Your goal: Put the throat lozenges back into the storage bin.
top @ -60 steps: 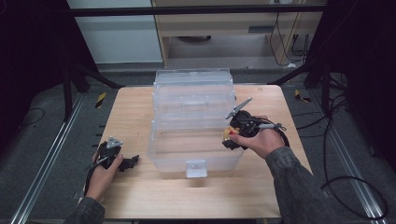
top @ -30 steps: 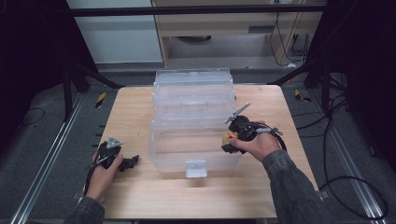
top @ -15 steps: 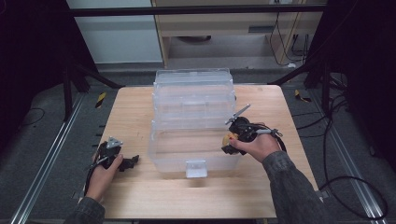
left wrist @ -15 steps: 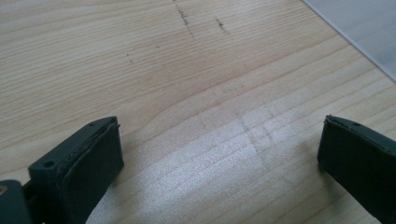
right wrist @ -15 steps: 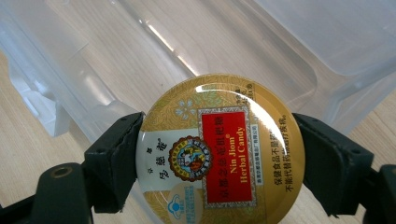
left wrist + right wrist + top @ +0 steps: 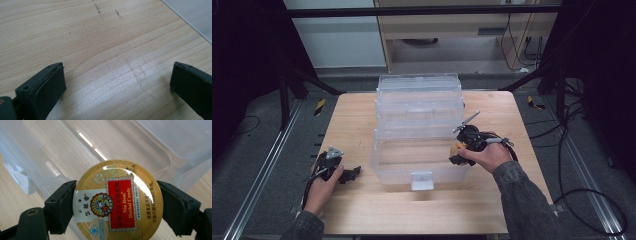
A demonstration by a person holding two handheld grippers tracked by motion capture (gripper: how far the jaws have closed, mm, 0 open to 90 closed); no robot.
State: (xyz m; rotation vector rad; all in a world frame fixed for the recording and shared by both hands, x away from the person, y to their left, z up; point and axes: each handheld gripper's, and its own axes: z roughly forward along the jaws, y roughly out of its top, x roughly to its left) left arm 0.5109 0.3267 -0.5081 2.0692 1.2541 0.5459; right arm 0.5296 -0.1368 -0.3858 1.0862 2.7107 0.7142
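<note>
Holding: the right gripper (image 6: 458,152) has its jaws clamped on a round gold candy tin (image 6: 118,201), one pad at the tin's 9 o'clock edge and the other at its 3 o'clock edge in the right gripper view.
Tin's place: at the right-hand rim of the clear plastic bin (image 6: 417,172), at about 3 o'clock from the bin's middle in the high view, above the wooden table (image 6: 492,205).
Deciding relation: the bin's open cavity lies beyond the tin, toward 12 o'clock in the right gripper view and toward 9 o'clock of the gripper in the high view; I judge the next move must carry the tin that way, over the wall.
Tin's axis: a flat disc with no long axis; its printed lid faces the gripper's camera, and the red label's lettering runs up the frame toward 12 o'clock.
Nearer hand: the right hand (image 6: 487,156), which bears the tin.
Left gripper (image 6: 349,174): low on the table at 9 o'clock of the bin, apart from it; jaws wide apart with bare wood between them.
Stacked bins (image 6: 418,95): more clear bins at 12 o'clock behind the front one.
Risk, as I judge it: the tin's rim catching the bin wall.
</note>
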